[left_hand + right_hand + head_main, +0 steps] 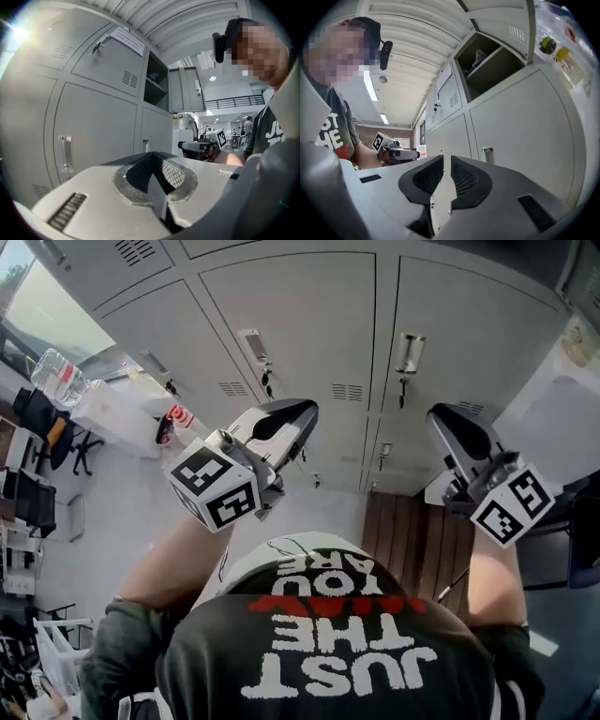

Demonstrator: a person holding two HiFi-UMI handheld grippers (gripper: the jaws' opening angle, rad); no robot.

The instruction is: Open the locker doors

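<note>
Grey locker doors (300,324) fill the wall in front of me, each with a metal handle (253,345) and a key below it. My left gripper (302,411) is held up short of the middle door, its jaws shut together with nothing in them. My right gripper (439,420) hovers in front of the right door (469,334), apart from its handle (410,352). In the right gripper view its jaws stand a narrow gap apart, empty. The left gripper view shows a closed door with a handle (65,152). One upper compartment (487,61) stands open.
A white table (122,409) with a clear water bottle (58,376) stands at the left, with dark chairs (37,418) beyond. A white cabinet (562,409) flanks the lockers on the right. A wooden floor strip (412,540) lies below the right doors.
</note>
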